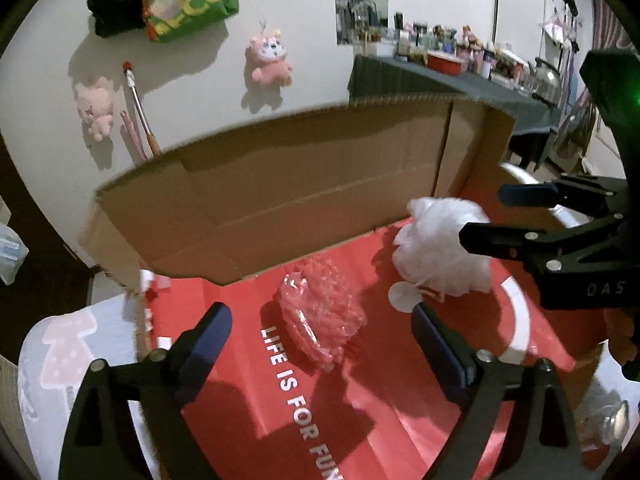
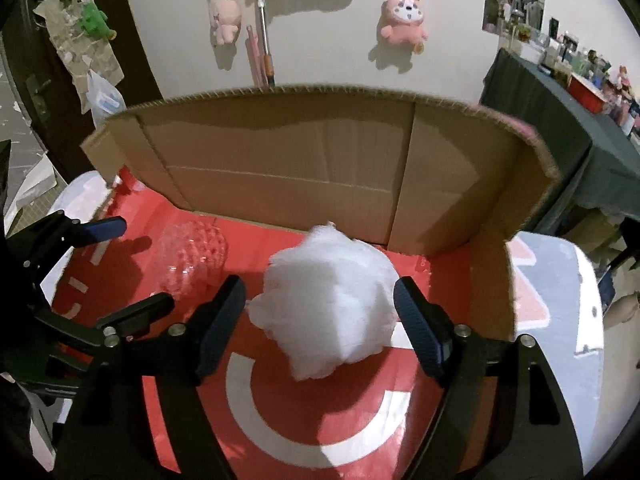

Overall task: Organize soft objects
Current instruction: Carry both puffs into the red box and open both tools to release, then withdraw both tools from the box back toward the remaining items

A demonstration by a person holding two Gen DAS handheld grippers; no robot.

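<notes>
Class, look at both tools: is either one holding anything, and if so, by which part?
Nothing is held. The left tool stands open around the clear bubble-wrap bundle; the right tool stands open around the white mesh puff. Both lie in the box.

On the red printed floor of the cardboard box (image 1: 400,400) I read white capitals "LIFE IS FOR FUN", running down toward the bottom edge of the left wrist view, the last word cut by the frame. At the upper left, a green bag (image 1: 200,4) on the wall carries yellow letters, of which I make out only "ME" above "CO"; the rest is hidden. At the right edge, the black body of the other hand-held gripper (image 1: 500,216) shows faint letters, roughly "DAS".
</notes>
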